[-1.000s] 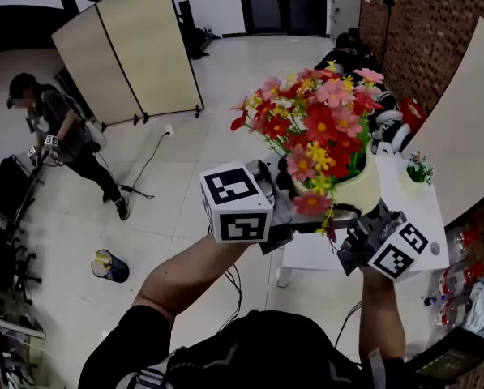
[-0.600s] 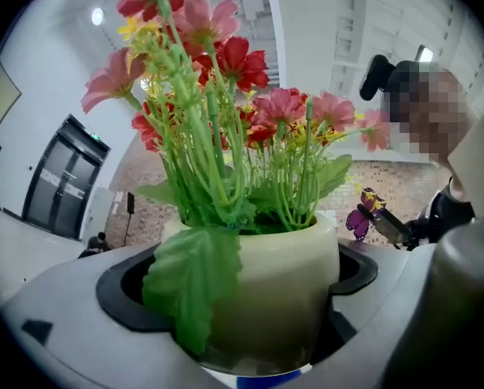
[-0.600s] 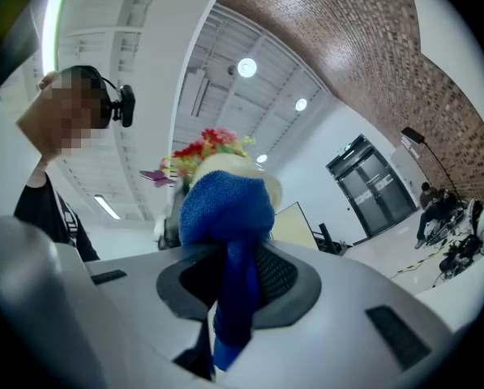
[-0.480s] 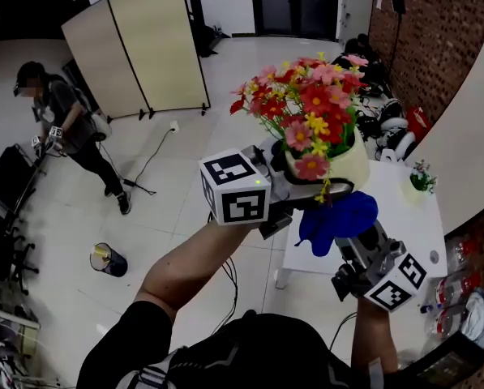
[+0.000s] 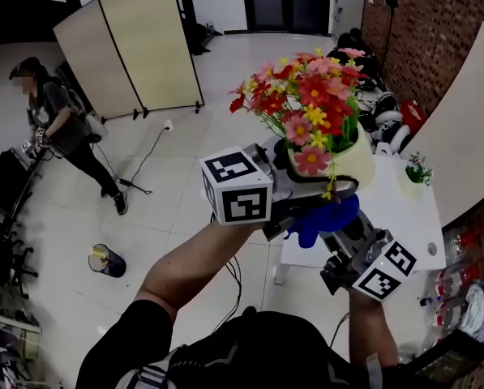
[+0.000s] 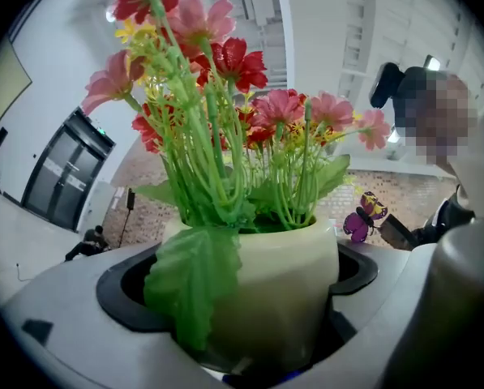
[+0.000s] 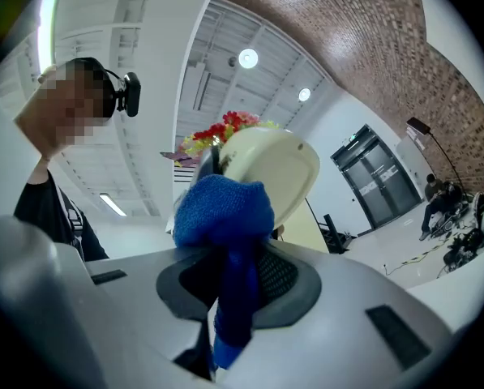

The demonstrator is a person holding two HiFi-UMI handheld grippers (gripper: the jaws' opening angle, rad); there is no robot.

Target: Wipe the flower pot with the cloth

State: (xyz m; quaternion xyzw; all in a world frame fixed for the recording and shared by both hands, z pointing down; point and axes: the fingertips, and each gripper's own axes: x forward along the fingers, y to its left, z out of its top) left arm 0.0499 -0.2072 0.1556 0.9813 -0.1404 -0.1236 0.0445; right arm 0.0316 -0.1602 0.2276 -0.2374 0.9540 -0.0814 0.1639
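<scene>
A cream flower pot [image 5: 349, 166] full of red, pink and yellow artificial flowers [image 5: 306, 104] is held up in the air. My left gripper [image 5: 306, 189] is shut on the pot, whose body [image 6: 278, 286] fills the space between the jaws in the left gripper view. My right gripper [image 5: 332, 232] is shut on a blue cloth [image 5: 323, 217]. The bunched cloth [image 7: 223, 217] presses against the pot's underside [image 7: 270, 173], below and to the right of the left gripper.
A white table [image 5: 404, 217] stands below the pot, with a small potted plant [image 5: 417, 171] on it. A brick wall [image 5: 436, 31] runs along the right. Another person [image 5: 59, 128] stands far left near folding screens [image 5: 128, 43]. A small bin [image 5: 108, 262] sits on the floor.
The cloth came into sight from behind the pot, then my right gripper carried it left and up against the pot's bottom. The pot stayed lifted in the left gripper.
</scene>
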